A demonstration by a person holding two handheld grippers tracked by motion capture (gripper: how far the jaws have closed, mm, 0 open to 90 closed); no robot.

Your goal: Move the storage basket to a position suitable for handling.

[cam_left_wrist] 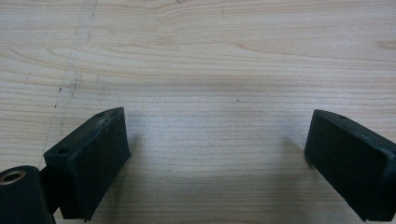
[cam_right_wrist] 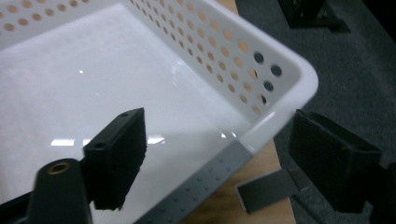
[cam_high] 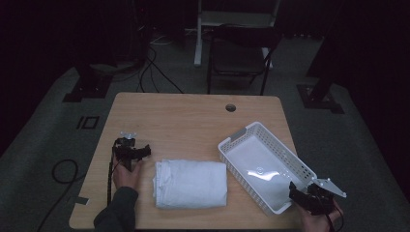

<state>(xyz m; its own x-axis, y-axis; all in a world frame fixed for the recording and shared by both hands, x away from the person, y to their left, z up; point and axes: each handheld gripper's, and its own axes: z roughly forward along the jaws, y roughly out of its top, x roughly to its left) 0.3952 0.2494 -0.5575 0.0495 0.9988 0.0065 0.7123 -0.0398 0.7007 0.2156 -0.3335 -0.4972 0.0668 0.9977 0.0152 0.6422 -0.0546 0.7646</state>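
Observation:
A folded white towel (cam_high: 191, 183) lies at the front middle of the wooden table (cam_high: 193, 116). To its right an empty white perforated basket (cam_high: 237, 135) sits at an angle. My left gripper (cam_high: 131, 151) rests left of the towel, held by a hand. In the left gripper view its jaws (cam_left_wrist: 217, 149) stand wide apart over bare wood, nothing between them. My right gripper (cam_high: 297, 193) is at the basket's near corner. In the right gripper view it (cam_right_wrist: 219, 149) is open and straddles the basket's corner rim (cam_right_wrist: 299, 74), one jaw over the inside and one outside, neither pad touching.
A round cable hole (cam_high: 230, 107) is at the table's back edge. A dark chair (cam_high: 239, 58) stands behind the table on grey carpet, with cables (cam_high: 154, 72) on the floor. A grey strip (cam_right_wrist: 266, 189) lies by the table's edge near the basket.

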